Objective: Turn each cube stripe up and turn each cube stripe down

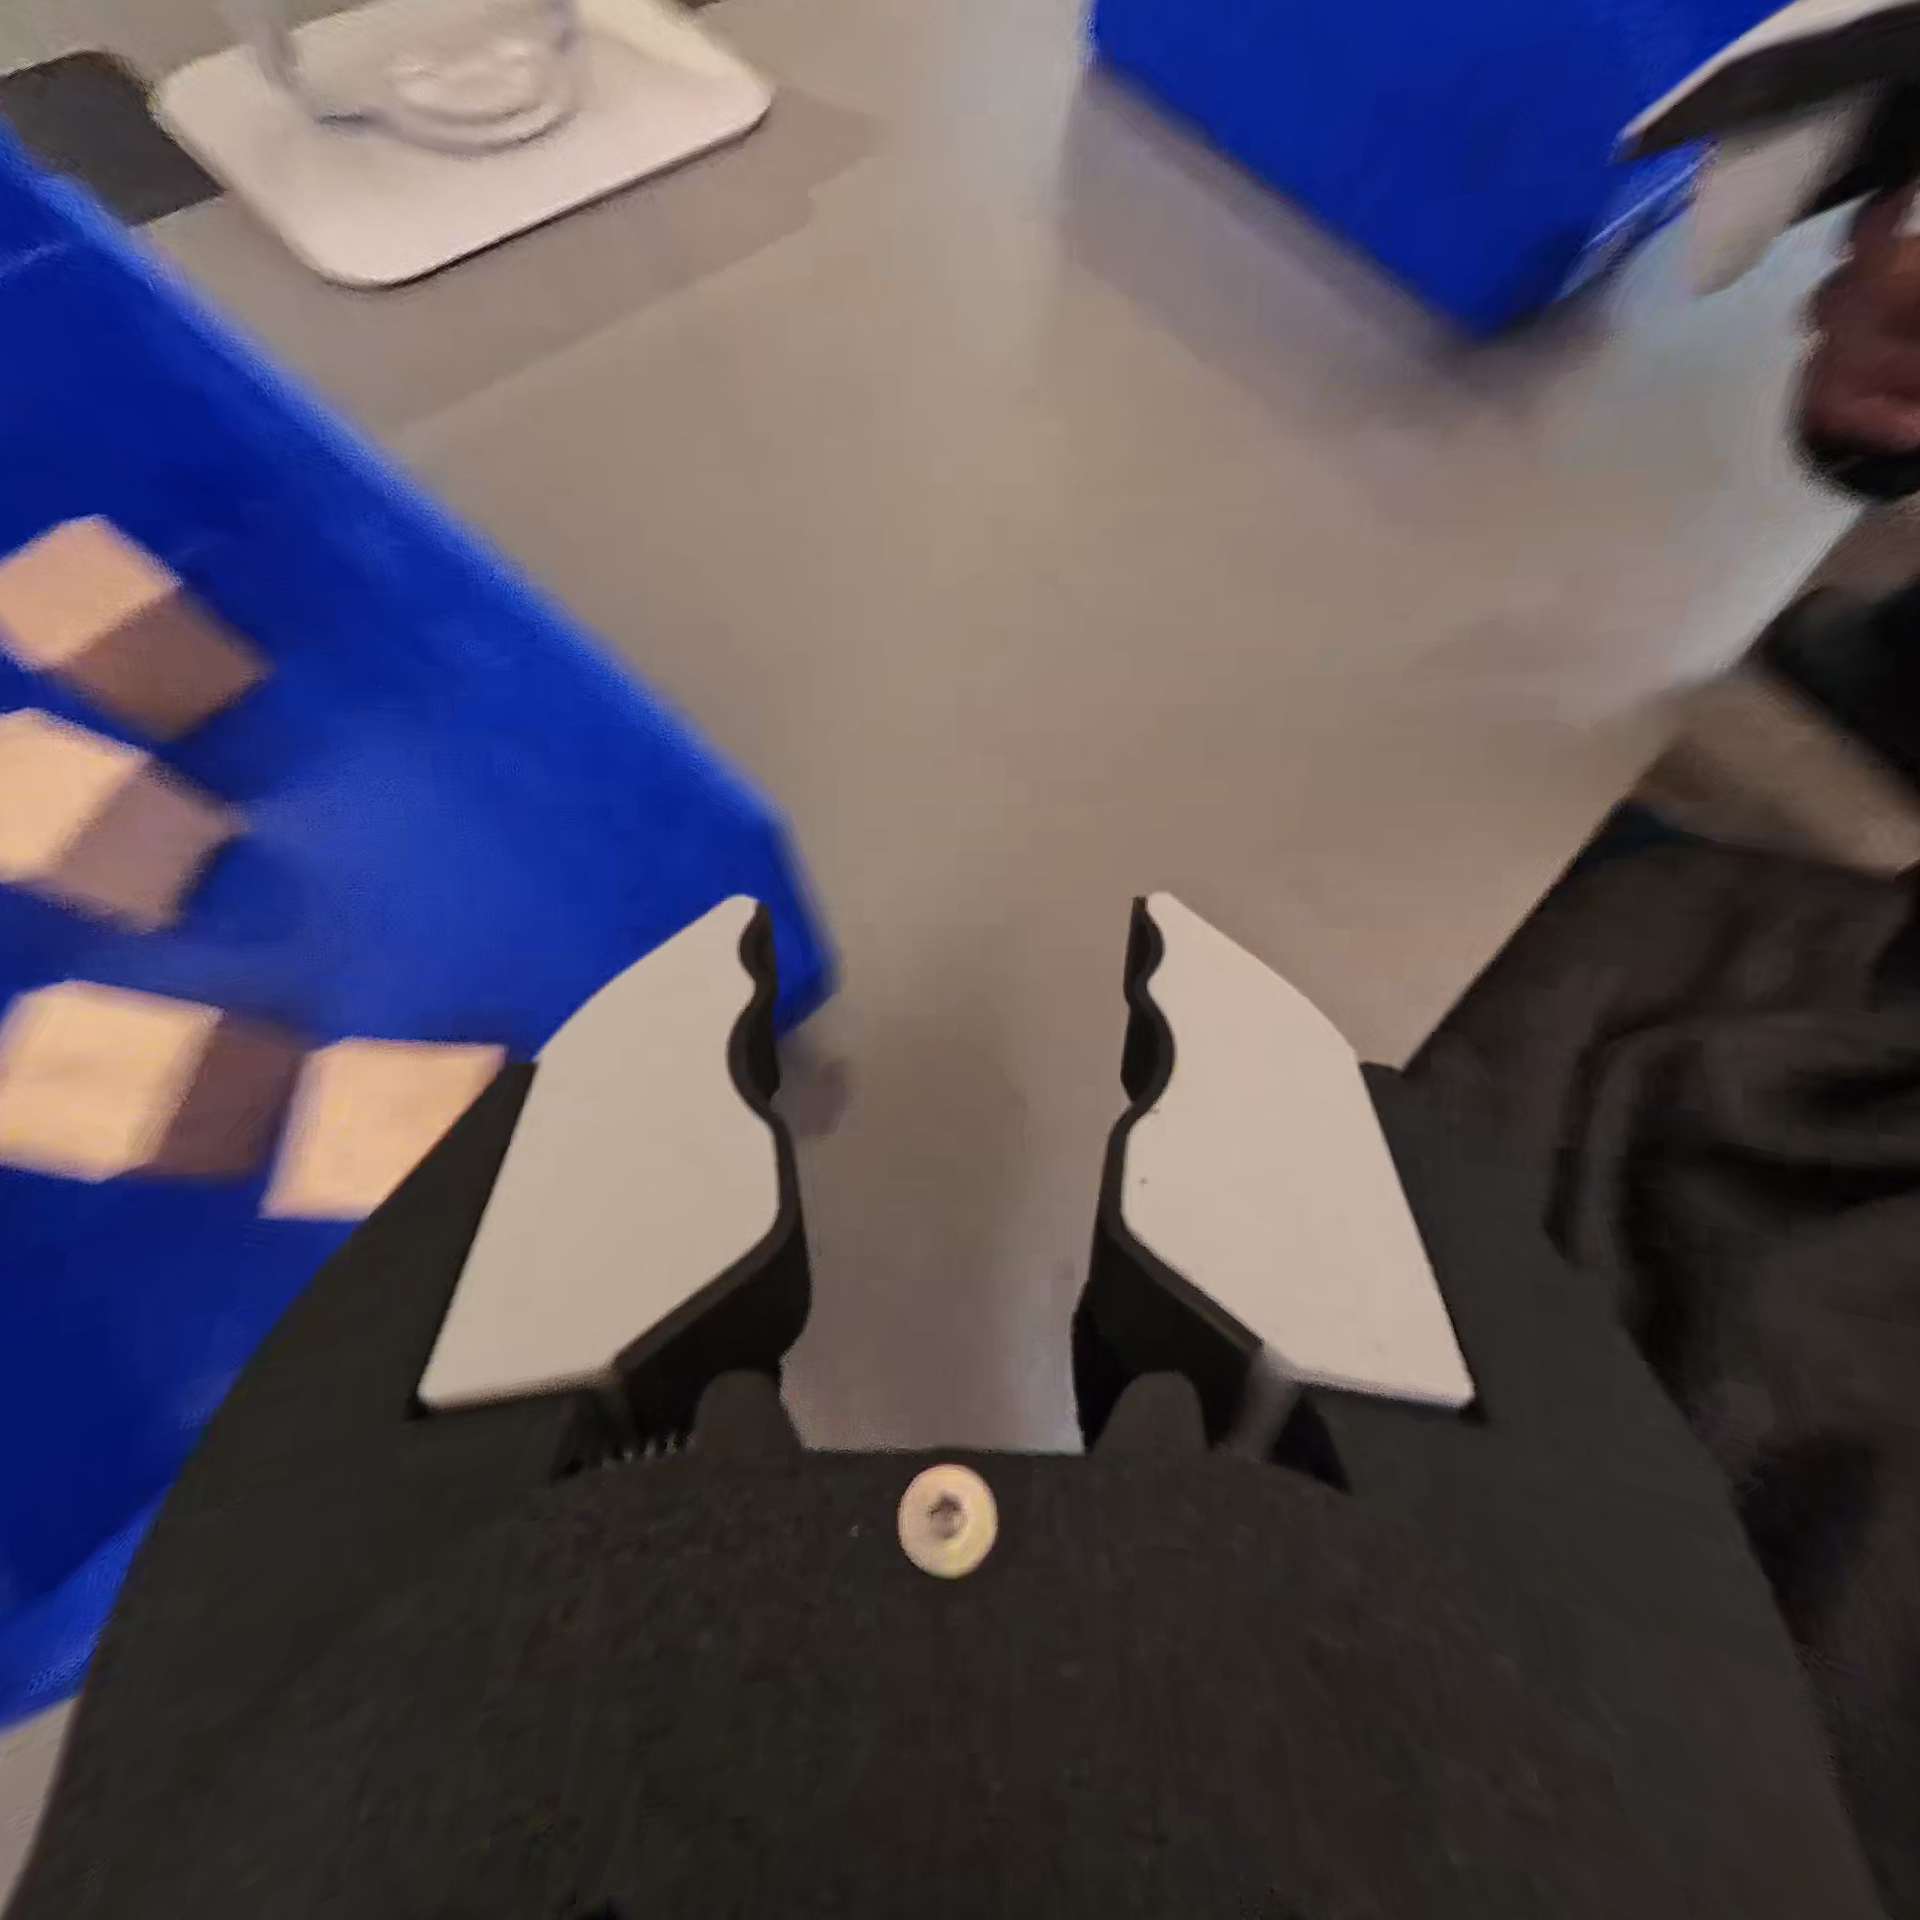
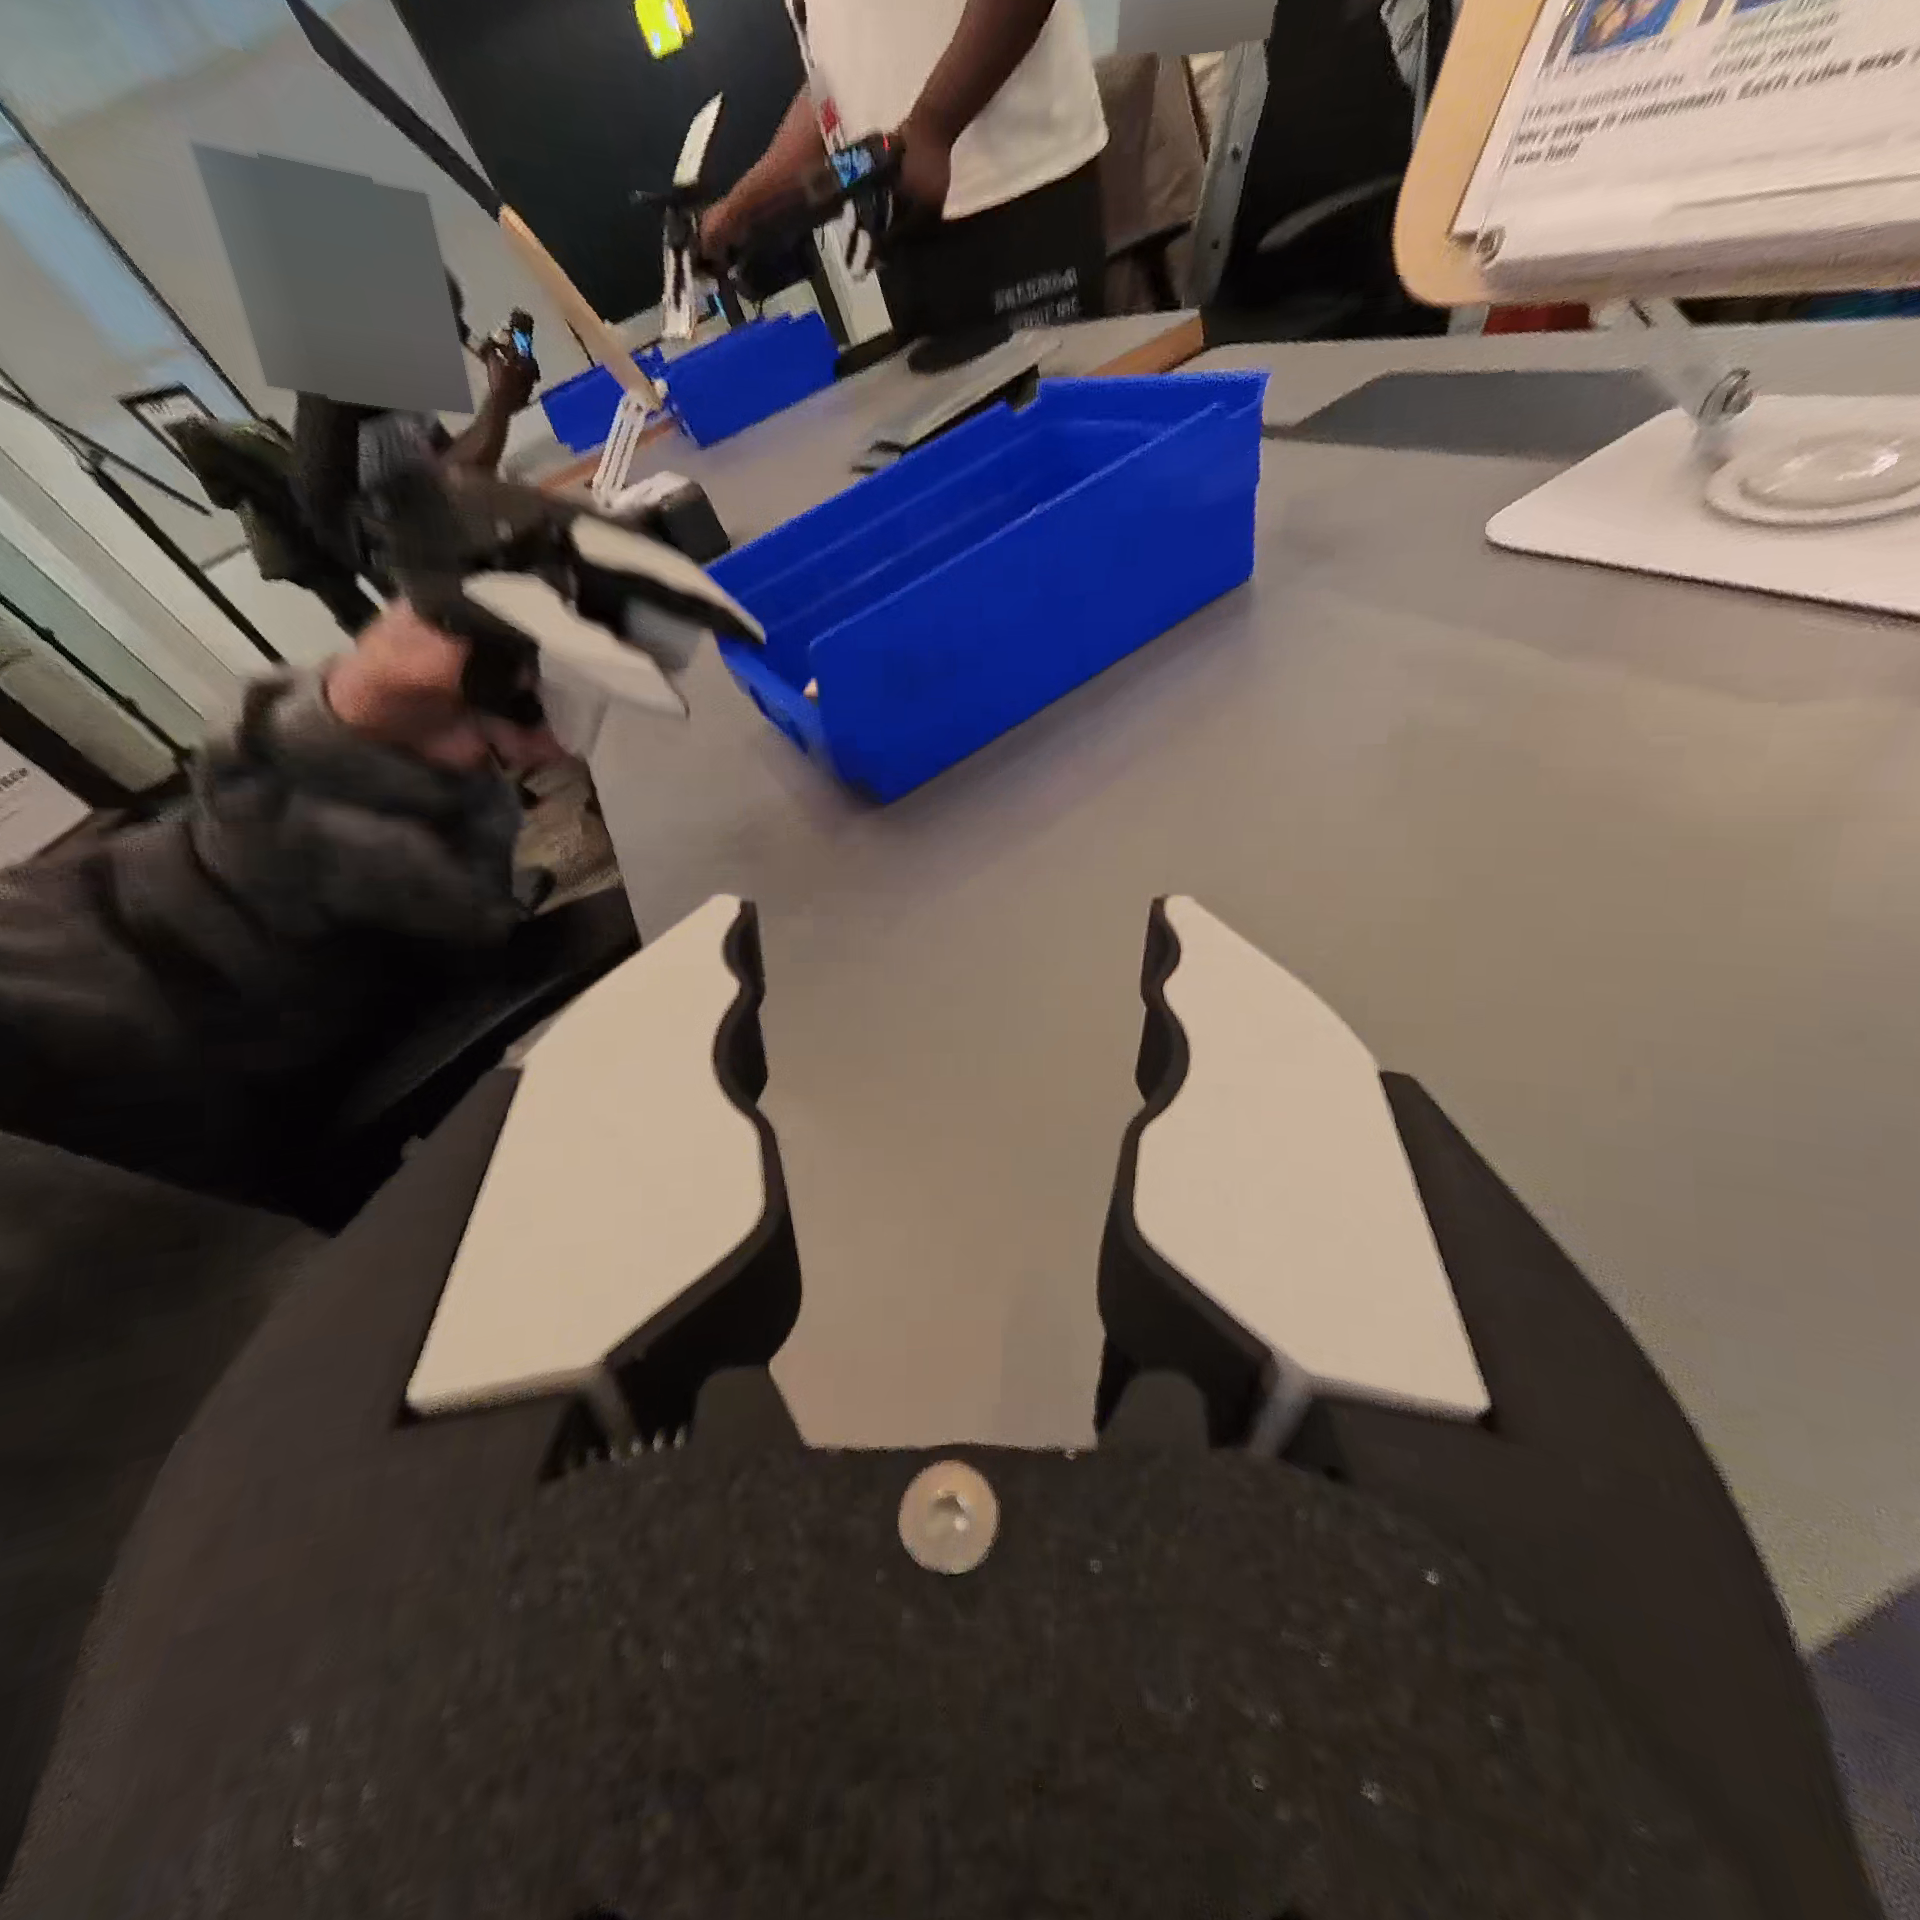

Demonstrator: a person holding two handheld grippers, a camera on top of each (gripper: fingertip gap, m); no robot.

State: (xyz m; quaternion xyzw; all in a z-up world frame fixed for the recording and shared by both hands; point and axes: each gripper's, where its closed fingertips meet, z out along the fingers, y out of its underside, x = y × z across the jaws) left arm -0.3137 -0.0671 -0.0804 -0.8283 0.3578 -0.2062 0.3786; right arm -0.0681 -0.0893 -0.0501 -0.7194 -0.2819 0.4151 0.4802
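At nine o'clock in the left wrist view, small tan wooden cubes [image 1: 94,800] lie inside a blue plastic bin [image 1: 416,727] on the grey counter [image 1: 935,623]. Left gripper [image 1: 951,997] and right gripper [image 2: 951,997] both hang spread apart, grasping nothing. Swing leftward, slow until blur clears, then pinch one cube squarely.

Beside the near blue bin [image 2: 997,582] on the grey table [image 2: 1455,883]: two grippers, left [image 1: 951,997] and right [image 2: 951,997]; five tan cube faces [image 1: 94,597] in the left-wrist bin; two farther bins [image 2: 748,374] behind.
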